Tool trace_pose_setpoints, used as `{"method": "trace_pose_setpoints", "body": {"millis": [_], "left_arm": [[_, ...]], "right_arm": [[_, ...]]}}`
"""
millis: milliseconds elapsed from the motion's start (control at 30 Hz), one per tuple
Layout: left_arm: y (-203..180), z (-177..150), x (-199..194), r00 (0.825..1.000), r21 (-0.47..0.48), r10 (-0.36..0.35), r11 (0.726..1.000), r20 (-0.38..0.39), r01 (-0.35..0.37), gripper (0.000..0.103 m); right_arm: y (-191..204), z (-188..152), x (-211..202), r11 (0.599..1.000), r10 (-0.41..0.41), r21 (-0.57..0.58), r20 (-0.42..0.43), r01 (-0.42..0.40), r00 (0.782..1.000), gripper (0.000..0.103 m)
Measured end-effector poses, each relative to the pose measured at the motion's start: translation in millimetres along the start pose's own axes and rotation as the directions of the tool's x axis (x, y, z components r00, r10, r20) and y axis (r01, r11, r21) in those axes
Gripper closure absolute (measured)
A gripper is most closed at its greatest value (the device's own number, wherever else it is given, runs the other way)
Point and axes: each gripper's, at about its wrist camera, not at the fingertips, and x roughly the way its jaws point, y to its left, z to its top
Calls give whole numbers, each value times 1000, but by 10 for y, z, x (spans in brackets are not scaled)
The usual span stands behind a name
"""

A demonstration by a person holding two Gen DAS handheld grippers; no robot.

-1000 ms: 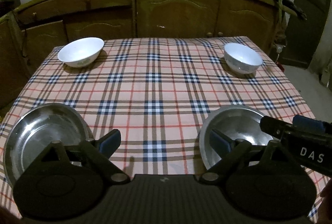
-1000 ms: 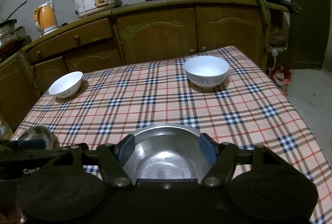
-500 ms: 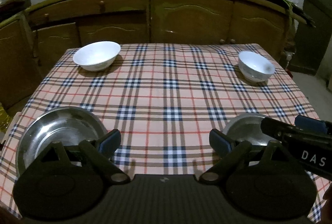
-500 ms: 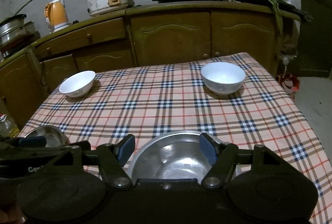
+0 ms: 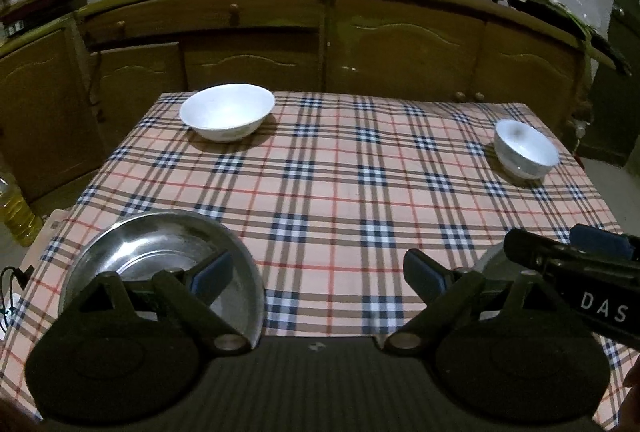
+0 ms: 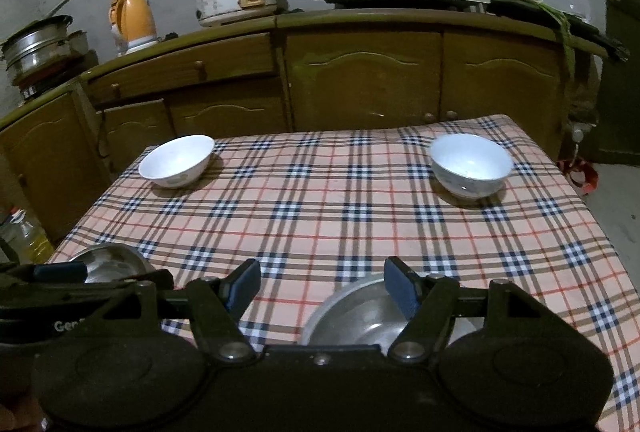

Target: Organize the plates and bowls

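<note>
A checked table (image 5: 328, 191) is standing before brown cabinets (image 6: 360, 87). Two white bowls (image 5: 227, 111) (image 6: 471, 165) are sitting at its far side, well apart; two steel plates (image 5: 160, 272) (image 6: 360, 316) are lying at its near edge. No grasp seems begun yet; next, one gripper must be lowering onto a plate rim. The left gripper (image 5: 316, 272) and right gripper (image 6: 320, 286) are hovering level above the near edge, jaws wide apart and holding nothing.
</note>
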Motion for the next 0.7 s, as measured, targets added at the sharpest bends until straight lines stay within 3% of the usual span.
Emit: {"method": "trace_pose_setpoints", "body": {"millis": [700], "left_arm": [[365,130,-4,998,-61,55,997,25,-53,7]], "right_arm": [[373,246,161,998,50,-48,10,-50,999,22]]}}
